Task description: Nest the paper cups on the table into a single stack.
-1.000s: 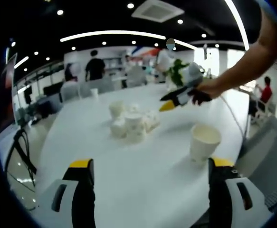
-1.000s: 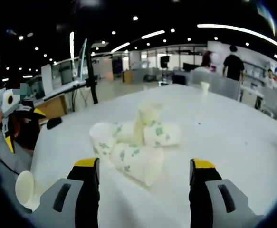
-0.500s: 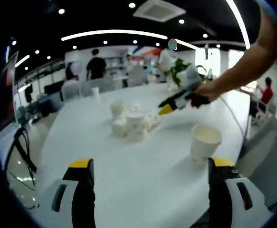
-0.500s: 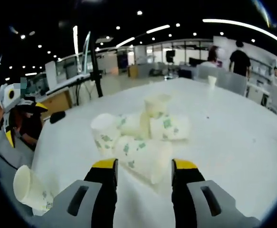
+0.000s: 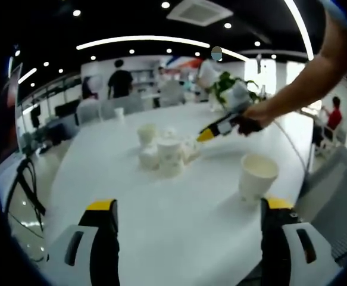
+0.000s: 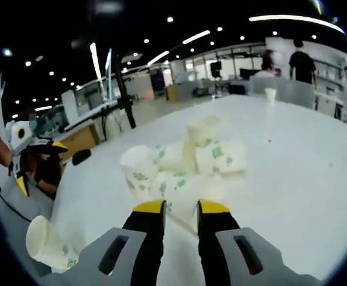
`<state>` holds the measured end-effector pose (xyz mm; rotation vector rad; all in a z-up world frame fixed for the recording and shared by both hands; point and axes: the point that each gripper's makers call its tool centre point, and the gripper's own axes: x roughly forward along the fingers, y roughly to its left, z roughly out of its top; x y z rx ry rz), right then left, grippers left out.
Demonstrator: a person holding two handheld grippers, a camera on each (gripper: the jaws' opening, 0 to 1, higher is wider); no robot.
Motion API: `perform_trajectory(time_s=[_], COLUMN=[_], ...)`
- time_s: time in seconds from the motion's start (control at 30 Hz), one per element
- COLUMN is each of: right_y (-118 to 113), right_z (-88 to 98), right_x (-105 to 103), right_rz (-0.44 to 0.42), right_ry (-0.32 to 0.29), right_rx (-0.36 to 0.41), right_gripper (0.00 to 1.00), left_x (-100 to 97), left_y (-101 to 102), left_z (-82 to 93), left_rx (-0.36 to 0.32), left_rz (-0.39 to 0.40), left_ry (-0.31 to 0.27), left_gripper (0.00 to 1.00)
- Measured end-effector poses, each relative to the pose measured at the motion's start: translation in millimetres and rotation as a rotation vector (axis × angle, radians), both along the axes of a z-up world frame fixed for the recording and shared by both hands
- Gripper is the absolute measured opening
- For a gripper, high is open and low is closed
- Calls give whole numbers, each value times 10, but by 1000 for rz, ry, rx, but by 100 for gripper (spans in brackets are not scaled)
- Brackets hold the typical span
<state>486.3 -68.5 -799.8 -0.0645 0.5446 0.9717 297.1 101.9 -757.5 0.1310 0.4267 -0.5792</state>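
Several paper cups with green print lie in a pile (image 5: 161, 156) (image 6: 182, 164) mid-table. One more cup (image 5: 256, 176) (image 6: 47, 241) stands apart, near my left gripper. My left gripper (image 5: 189, 205) hangs open and wide over the near table, with nothing between its jaws. In the left gripper view, a hand holds my right gripper (image 5: 221, 126) at the pile's right side. My right gripper (image 6: 181, 208) has its jaws drawn close, a narrow gap left. The near end of a lying cup (image 6: 188, 189) sits at its tips. Whether the jaws grip that cup is unclear.
The white table (image 5: 179, 238) is large and rounded, with its edge close behind my left gripper (image 6: 33, 164). A small lone cup (image 5: 118, 114) (image 6: 271, 95) stands far across it, and a potted plant (image 5: 224, 89) beyond the pile. People, chairs and desks fill the office behind.
My right gripper's jaws have narrowed from wide open to a small gap while moving in on the nearest lying cup. The left gripper and the standing cup have stayed put.
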Motion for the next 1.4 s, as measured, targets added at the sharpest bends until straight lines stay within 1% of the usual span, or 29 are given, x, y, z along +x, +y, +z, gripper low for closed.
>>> perform_trajectory(time_s=[0.1,0.23,0.47,0.57,0.67,0.8,0.83,0.87,0.97,1.03,1.07,1.23,1.37,1.4], right_y=[0,-11,-23,-27,-39,-35,-41,-47,-58,-63,-46,-37,-62,-77], right_z=[-19,-41,-41,-51,-23,58,95,131,263,327,384,584,680,693], right_x=[-50,-153,-250,-281,-285,-299,-289,-272,-236,-225,-248,-245,-270,-287], right_rz=[14,25,41,49,46,44,32,23,7,6,16,31,44,52], right_ry=[25,53,69,74,70,63,68,56,50,48,63,46,31,26], right_rx=[9,20,23,10,11,7,11,11,13,13,26,22,-14,-34], right_gripper=[11,9,0,0,0,0,0,0,0,0,0,0,0,0], left_x=[-1,0,-10,-14,-20,-19,-20,-21,-17,-17,-21,-30,-36,-36], left_y=[2,9,-9,-14,-25,-17,-19,-20,-16,-20,-25,-44,-57,-60], left_z=[5,1,8,6,13,17,16,14,8,16,24,46,58,64], left_rx=[-1,0,3,2,3,4,5,6,4,-2,-2,-3,-7,-7], left_rz=[2,4,-4,-5,-9,-6,-8,-9,-9,-9,-10,-17,-22,-23], left_ry=[-1,0,0,3,2,1,2,2,2,2,1,-3,-5,-7], left_gripper=[98,98,98,97,97,97,97,97,97,97,97,97,97,97])
